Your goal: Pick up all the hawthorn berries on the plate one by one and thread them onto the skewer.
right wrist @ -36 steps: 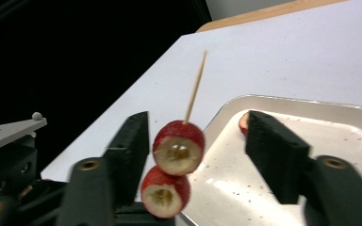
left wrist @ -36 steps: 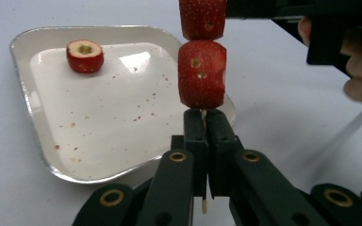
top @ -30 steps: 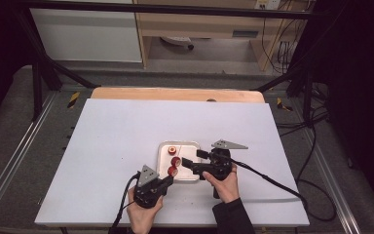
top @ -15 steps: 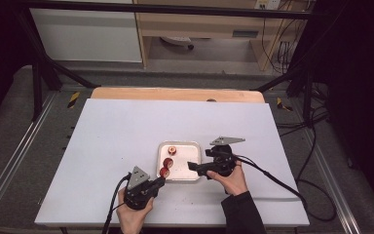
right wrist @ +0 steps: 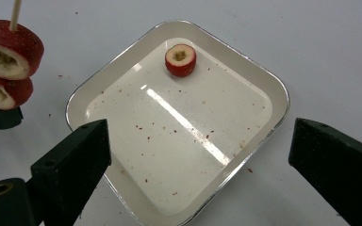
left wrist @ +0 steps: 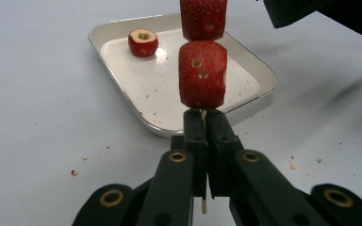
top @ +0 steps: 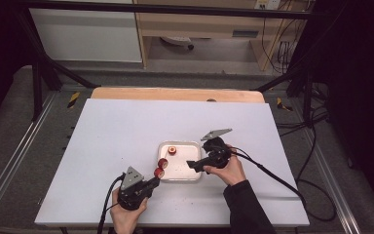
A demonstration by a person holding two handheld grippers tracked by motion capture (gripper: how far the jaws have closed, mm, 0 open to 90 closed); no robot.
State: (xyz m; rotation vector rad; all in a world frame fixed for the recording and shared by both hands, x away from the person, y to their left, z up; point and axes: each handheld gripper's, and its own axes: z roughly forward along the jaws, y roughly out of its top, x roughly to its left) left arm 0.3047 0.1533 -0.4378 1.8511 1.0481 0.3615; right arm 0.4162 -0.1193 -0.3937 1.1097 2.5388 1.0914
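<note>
A thin wooden skewer (left wrist: 203, 205) carries two red fruit pieces (left wrist: 202, 80) (top: 159, 172). My left gripper (left wrist: 206, 117) (top: 154, 181) is shut on the skewer just below the lower piece, at the tray's front-left corner. A third red piece (right wrist: 180, 60) (top: 172, 150), hollow at its core, lies in the far corner of the shallow white tray (right wrist: 268, 89) (top: 195, 146). My right gripper (right wrist: 200, 136) (top: 191, 165) hovers over the tray's right side. Its jaws have just been opening and stand wide apart, with nothing between them. The skewered pieces (right wrist: 9, 49) appear at the left of the right gripper view.
The tray sits mid-table on a white tabletop (top: 126, 126) with small red crumbs (left wrist: 74, 173) around it. A wooden strip (top: 175, 94) runs along the far edge. Cables (top: 272, 178) trail from both grippers. Metal frame rails (top: 14, 161) flank the table.
My left gripper has drawn the skewer with its two pieces a little toward the front left. The right gripper's jaws have opened and pulled back from the skewered pieces.
</note>
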